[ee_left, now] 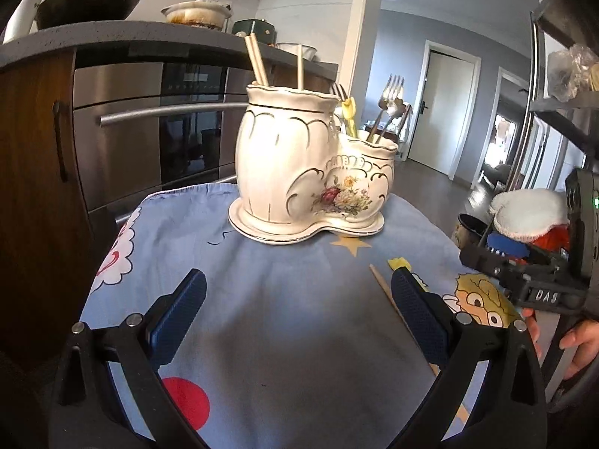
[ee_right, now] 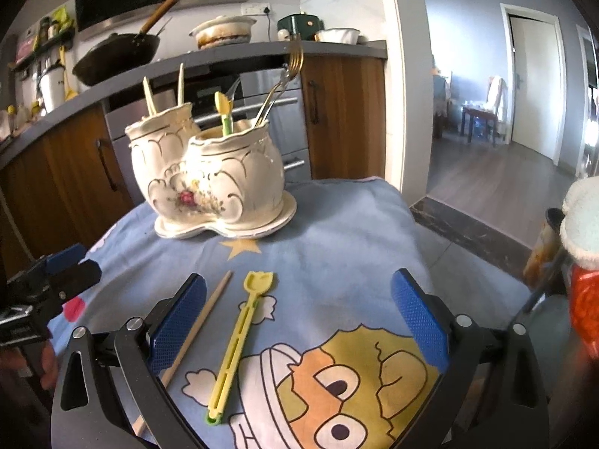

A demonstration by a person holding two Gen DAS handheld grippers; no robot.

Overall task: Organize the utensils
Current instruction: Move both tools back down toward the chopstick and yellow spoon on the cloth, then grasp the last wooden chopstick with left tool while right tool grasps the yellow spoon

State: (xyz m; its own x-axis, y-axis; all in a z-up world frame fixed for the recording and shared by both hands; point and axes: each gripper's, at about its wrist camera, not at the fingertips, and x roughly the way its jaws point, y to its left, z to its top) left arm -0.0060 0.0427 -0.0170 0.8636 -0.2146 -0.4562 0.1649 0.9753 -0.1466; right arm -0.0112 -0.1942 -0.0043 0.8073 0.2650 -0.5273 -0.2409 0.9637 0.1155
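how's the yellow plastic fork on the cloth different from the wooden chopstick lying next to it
The yellow plastic fork is flat and slotted, with a tulip-shaped head and a green tip at its near end; the wooden chopstick is a plain tan stick that tapers to a point. The fork lies fully in view between the right gripper fingers, while the chopstick's near end runs under the left-hand finger. Both lie loose on the blue cartoon cloth, side by side, pointing toward the ceramic holder.

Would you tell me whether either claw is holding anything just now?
Nothing is held: the left claw and the right claw are both open, empty.
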